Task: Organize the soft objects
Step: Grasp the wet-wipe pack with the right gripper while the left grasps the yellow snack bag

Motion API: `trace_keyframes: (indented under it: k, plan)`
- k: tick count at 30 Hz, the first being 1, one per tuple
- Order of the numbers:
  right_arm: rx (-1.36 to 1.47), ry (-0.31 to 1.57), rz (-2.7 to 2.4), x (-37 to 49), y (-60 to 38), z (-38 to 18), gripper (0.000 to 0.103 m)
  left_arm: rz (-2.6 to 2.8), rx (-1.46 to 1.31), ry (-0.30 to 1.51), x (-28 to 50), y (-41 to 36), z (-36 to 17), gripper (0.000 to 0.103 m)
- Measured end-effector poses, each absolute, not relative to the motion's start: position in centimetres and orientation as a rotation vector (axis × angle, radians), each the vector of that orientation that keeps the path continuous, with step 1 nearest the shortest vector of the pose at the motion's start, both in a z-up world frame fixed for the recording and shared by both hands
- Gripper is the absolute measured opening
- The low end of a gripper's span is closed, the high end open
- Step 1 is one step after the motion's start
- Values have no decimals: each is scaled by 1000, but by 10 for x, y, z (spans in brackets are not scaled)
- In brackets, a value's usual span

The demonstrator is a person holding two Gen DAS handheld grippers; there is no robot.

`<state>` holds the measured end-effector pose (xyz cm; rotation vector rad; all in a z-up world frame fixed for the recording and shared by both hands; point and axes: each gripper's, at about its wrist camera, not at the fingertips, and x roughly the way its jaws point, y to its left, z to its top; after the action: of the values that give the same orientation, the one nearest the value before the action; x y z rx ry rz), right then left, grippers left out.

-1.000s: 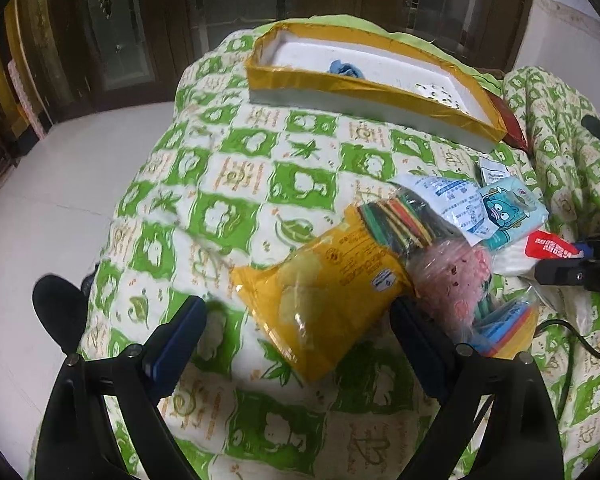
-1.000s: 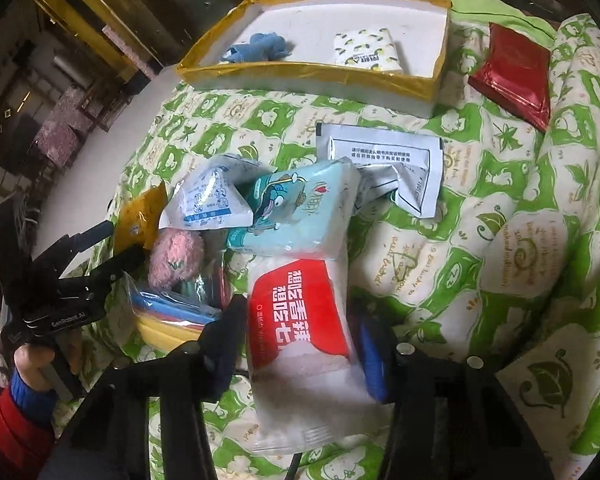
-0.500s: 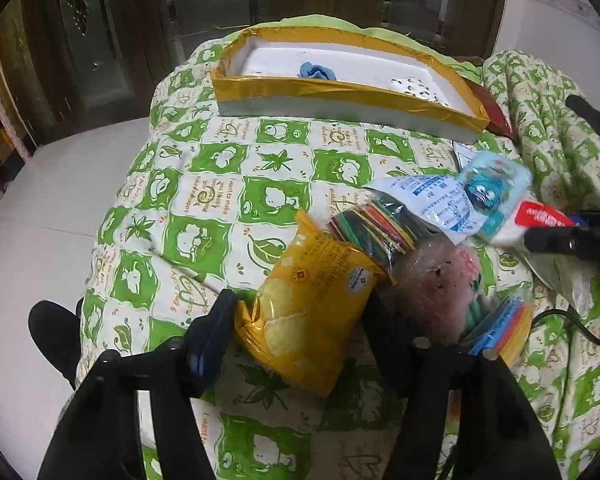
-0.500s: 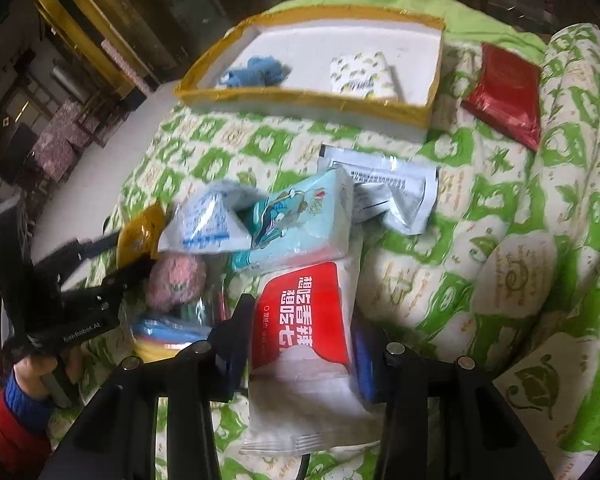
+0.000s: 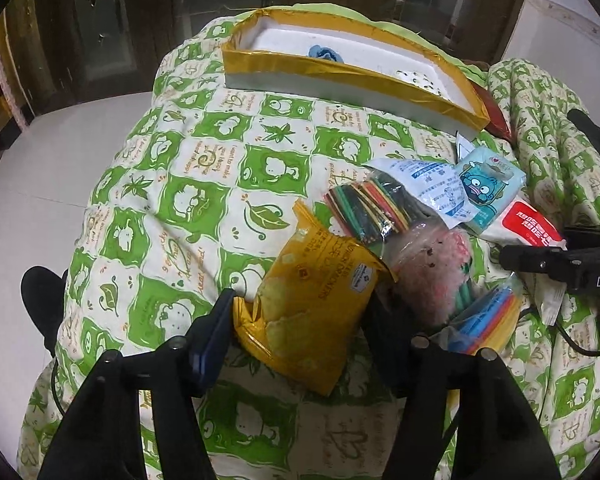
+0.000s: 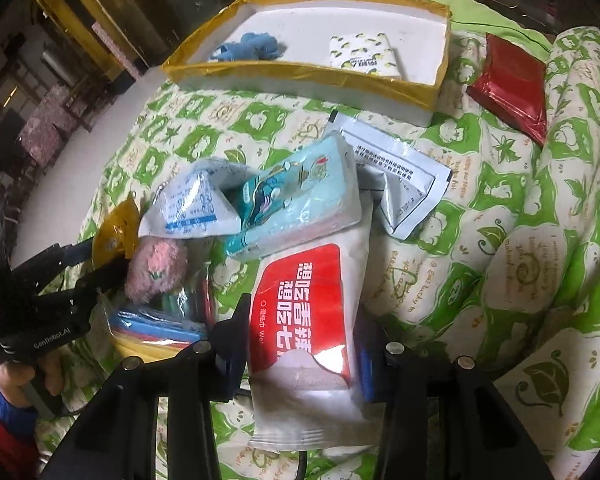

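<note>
Both grippers are down on the pile at once: in the left wrist view, the left gripper [image 5: 300,320] has just closed its jaws in on the yellow snack bag [image 5: 312,304], low in the centre of the frame, and both pads now press its crumpled sides. Over in the right wrist view, the right gripper [image 6: 304,340] has been narrowing too, and it pinches the white pack with the red label [image 6: 308,320], bottom centre, a pad against each long edge. The rest of the heap sits just above and left of that pack: a teal cartoon tissue pack [image 6: 295,196] leaning over its top end, a white and blue pouch [image 6: 191,208] beside that, a pink fluffy toy [image 6: 155,268] lower left, and a clear bag of coloured strips [image 6: 155,328] touching the toy. A silver-white sachet [image 6: 396,176] lies right of centre. All of it rests on the green and cream quilt [image 6: 520,200]. At the top of the frame stands the gold-edged white tray [image 6: 300,76], holding a blue plush [image 6: 247,46] at left and a lemon-print tissue pack [image 6: 364,56] at right, well apart. A red foil packet [image 6: 512,84] lies on the quilt in the upper right, just beside the tray.
</note>
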<state>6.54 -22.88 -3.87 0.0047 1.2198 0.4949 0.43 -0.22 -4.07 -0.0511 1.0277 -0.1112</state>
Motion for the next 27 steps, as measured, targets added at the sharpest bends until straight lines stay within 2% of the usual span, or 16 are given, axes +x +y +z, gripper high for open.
trace_keyframes:
  k: [11, 22, 27]
  plan:
    - [62, 1068, 383, 67, -252, -12, 42, -102, -44, 990, -2, -2, -34, 53]
    - [100, 942, 311, 64, -274, 13, 42, -98, -59, 975, -6, -1, -29, 51]
    - [109, 944, 314, 63, -275, 13, 42, -86, -93, 958, -6, 8, -24, 51]
